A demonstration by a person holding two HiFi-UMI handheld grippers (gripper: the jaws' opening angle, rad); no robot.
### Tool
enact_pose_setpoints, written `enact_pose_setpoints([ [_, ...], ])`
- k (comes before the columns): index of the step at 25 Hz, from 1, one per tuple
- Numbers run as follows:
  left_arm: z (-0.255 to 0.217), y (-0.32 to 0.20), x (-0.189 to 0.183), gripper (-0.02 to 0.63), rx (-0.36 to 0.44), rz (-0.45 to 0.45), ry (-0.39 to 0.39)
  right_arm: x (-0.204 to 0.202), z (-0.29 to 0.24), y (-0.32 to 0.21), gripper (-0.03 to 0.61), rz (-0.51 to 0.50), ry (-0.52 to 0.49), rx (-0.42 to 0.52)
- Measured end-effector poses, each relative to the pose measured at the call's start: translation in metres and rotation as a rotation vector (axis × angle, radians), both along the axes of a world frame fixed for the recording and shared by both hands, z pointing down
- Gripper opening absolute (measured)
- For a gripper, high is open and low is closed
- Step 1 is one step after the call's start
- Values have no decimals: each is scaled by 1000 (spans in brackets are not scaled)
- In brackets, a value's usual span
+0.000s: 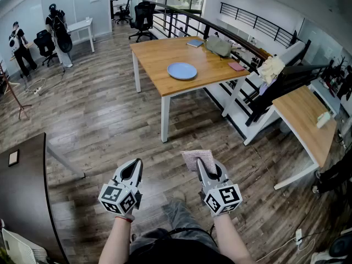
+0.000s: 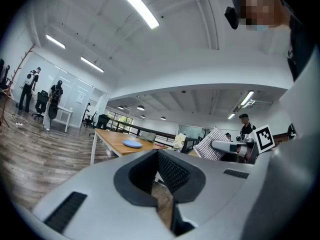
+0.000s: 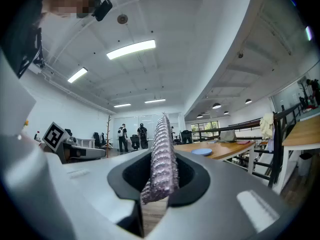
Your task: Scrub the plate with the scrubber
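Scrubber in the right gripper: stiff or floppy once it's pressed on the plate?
Probably soft but self-supporting: the scrubber sticks out past the right gripper without drooping. Its knobbly weave looks compressible, so it likely squashes under pressure.

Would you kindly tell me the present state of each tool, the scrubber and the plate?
Left tool: shut, nothing between its jaws.
Right tool: shut on the scrubber.
Scrubber: clamped on edge in the right tool, sticking out past the jaws.
Plate: lying flat on the wooden table, well away from both tools, not yet scrubbed.
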State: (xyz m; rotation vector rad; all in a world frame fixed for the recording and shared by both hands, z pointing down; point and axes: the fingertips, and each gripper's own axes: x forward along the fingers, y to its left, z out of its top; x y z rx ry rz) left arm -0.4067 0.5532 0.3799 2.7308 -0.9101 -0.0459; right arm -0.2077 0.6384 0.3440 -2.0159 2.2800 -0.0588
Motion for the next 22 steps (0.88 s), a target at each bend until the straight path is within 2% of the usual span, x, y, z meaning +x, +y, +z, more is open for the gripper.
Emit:
enact_pose_setpoints([
  [6, 7, -58, 20, -3, -4, -34, -9, 28, 15, -49, 78, 11, -10, -7],
  [14, 20, -123, 76, -3, -42, -31, -9, 86, 33, -104, 78, 31, -21, -72],
  [22, 16, -186, 115, -3, -36, -61, -36, 131, 36, -178, 78, 16, -46, -82],
])
